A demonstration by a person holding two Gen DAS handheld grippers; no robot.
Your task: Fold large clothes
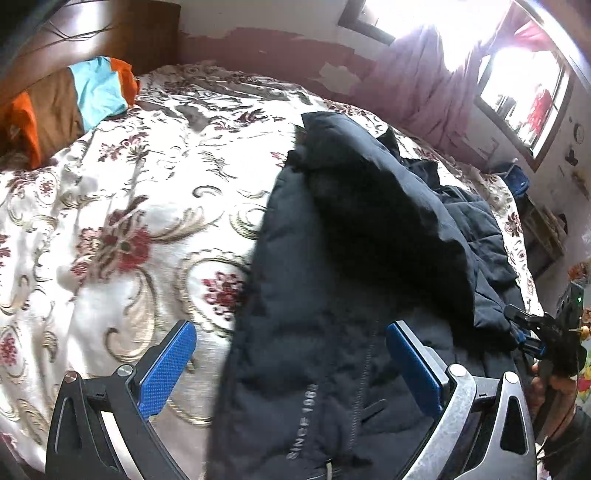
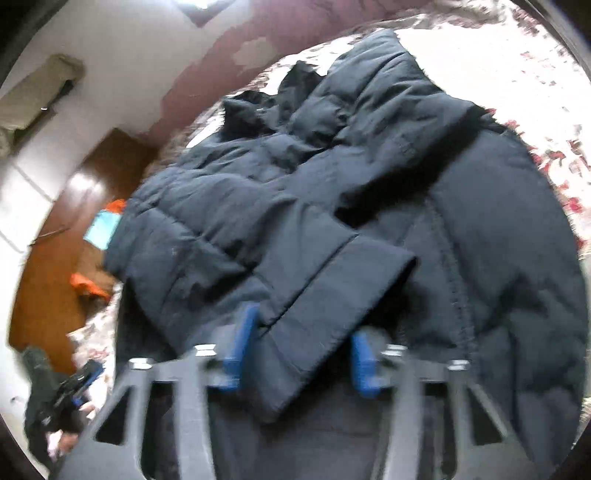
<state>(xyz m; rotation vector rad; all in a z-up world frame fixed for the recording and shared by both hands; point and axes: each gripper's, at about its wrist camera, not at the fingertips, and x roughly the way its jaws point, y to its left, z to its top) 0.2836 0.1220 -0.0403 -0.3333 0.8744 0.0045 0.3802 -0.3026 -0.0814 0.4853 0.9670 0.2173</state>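
**Dark padded jacket on the floral bed, cuff between the right jaws**

The wide bed with its cream bedspread patterned in red flowers and gold scrolls [image 1: 122,206] fills most of the left wrist view. Against its wooden headboard [image 1: 110,33] lies an orange, brown and turquoise pillow [image 1: 74,99]. A lilac curtain [image 1: 417,77] hangs beside a bright window beyond the bed's far side.

On the bedspread lies the large navy quilted jacket [image 2: 258,206], rumpled, one sleeve folded across its body. White lettering on its front [image 1: 303,421] reads "SINCE", followed by digits too blurred to read.

The left gripper [image 1: 291,365] has its blue pads spread wide; one pad hangs over bare bedspread, the other over the jacket's front, and the jacket's edge runs between them without either pad touching it.

The right gripper [image 2: 301,350] sits at the jacket's near edge. Its blue fingers [image 2: 240,343] have narrowed on either side of the sleeve's banded cuff [image 2: 332,295]; the blur hides whether the pads press on the fabric.
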